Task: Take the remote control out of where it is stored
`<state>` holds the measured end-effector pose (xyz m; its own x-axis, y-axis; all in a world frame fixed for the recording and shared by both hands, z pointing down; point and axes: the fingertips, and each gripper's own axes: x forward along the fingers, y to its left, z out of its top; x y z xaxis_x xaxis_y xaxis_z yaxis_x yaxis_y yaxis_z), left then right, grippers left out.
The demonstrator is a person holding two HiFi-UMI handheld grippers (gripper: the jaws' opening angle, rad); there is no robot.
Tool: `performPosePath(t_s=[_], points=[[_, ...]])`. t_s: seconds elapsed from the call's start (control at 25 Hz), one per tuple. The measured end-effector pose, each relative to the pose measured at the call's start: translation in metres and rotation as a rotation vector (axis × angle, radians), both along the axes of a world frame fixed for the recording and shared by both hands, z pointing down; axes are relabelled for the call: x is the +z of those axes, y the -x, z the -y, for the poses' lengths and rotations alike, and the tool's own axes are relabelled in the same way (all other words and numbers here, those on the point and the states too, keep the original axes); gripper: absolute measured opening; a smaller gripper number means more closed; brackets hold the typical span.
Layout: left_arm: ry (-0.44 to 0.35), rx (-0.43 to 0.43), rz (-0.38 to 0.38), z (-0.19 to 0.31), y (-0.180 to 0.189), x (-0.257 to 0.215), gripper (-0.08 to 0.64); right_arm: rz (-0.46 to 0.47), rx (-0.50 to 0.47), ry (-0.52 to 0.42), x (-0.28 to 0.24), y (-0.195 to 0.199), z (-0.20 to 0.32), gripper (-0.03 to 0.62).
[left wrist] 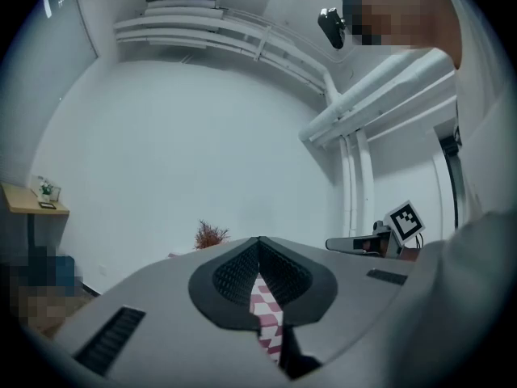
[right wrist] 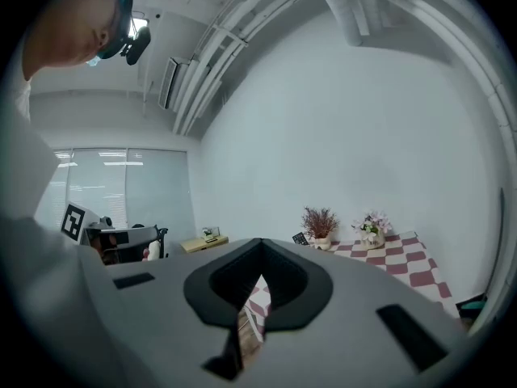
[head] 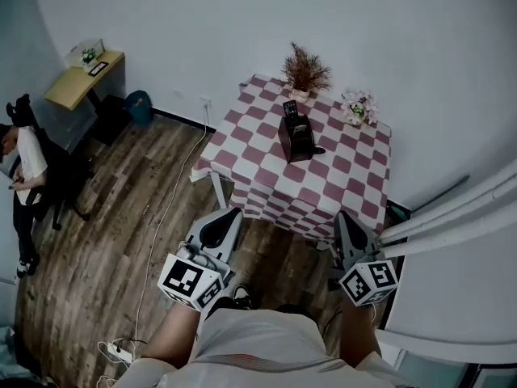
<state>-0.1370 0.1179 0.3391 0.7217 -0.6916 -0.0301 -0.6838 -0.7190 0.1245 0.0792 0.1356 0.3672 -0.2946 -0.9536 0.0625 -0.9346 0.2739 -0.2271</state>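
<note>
Both the left gripper and the right gripper hang on the near side of the table, well apart from it. Their jaws are pressed together and empty, likely because no reach is needed yet. The remote control stands in a dark holder mid-table. Its long axis is roughly upright and its free end points up, so it probably lifts straight out.

The surface is covered in maroon-and-white checks. The remote control is black and its holder is dark. At the far edge stands a rust-brown dried plant, and at the far right corner pale pink flowers. The floor is brown wood-grain. The left hand-held gripper and right hand-held gripper are grey, with black-and-white square markers.
</note>
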Motion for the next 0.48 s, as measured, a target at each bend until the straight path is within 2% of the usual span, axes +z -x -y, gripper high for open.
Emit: performPosePath(t_s=[0.16, 0.48], points=[[0.025, 0.02, -0.015, 0.024, 0.007, 0.01, 0.009, -0.016, 0.013, 0.025, 0.011, 0.011, 0.019, 0.012], [0.07, 0.011, 0.005, 0.062, 0.002, 0.023, 0.009, 0.002, 0.012, 0.053, 0.027, 0.003, 0.062, 0.013]])
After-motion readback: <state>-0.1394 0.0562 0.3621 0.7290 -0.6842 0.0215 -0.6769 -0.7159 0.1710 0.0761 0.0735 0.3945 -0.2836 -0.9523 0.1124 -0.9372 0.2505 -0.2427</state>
